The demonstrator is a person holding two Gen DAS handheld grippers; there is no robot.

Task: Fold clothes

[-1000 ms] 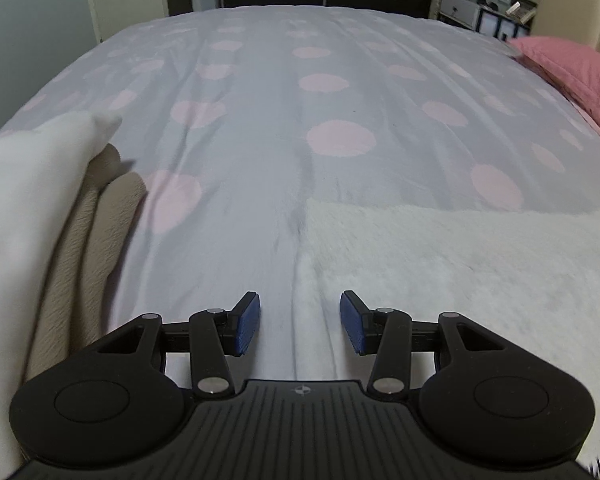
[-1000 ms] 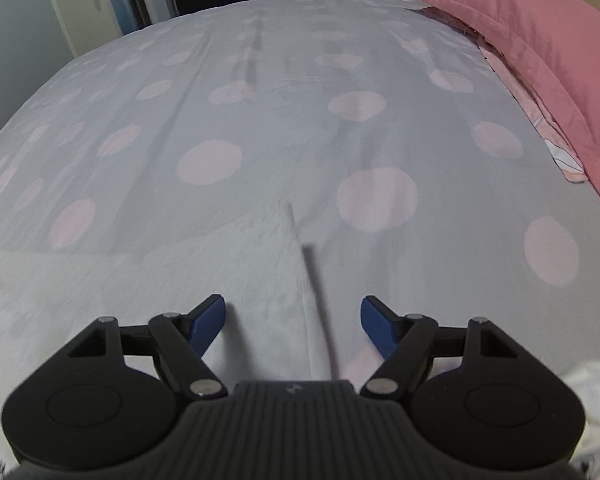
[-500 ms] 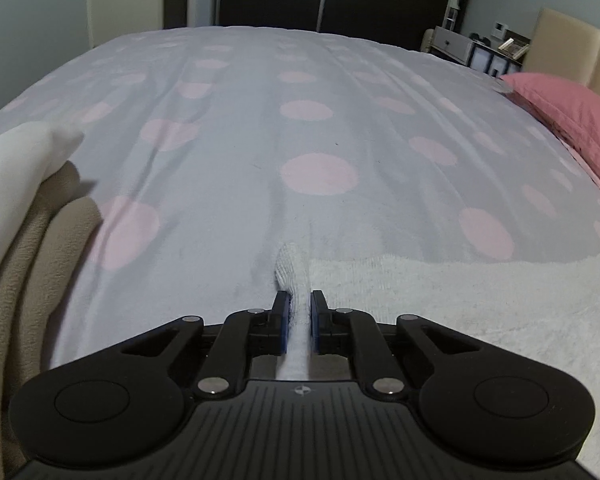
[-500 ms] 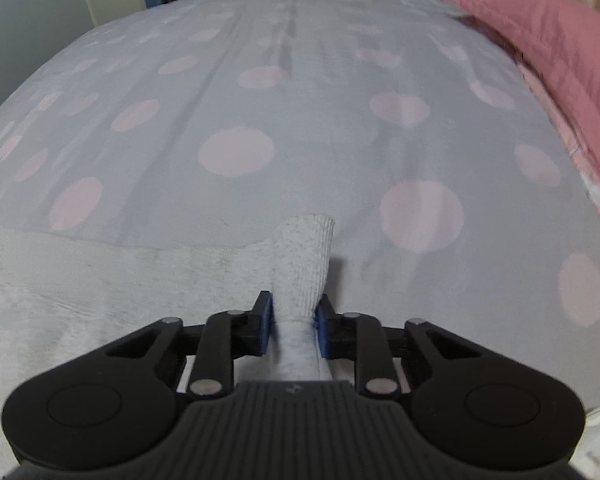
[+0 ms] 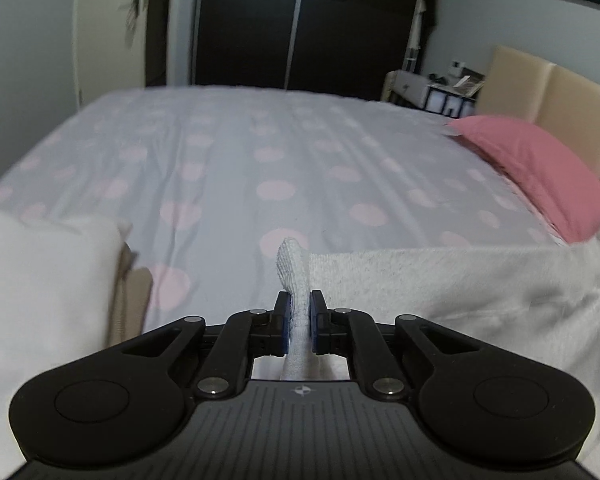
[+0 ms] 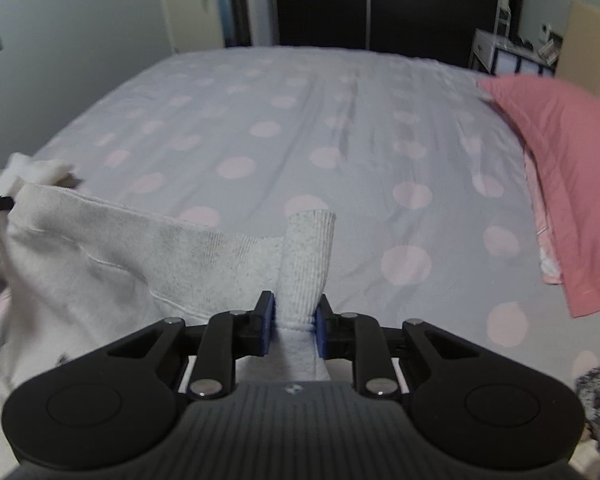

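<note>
Grippers, left gripper [image 5: 299, 312] and right gripper [image 6: 294, 312], pinch white garment [image 6: 140, 256] corners over bed [image 6: 300, 120].

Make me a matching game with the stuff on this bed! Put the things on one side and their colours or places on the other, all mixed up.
Things:
1. pillow
2. bedsheet
3. white garment
4. wardrobe doors

Colours or places:
A. grey with pale pink dots
B. dark, past the far end of the bed
C. pink, at the right edge of the bed
D. pinched in both grippers' jaws

Pairs: 1-C, 2-A, 3-D, 4-B
</note>
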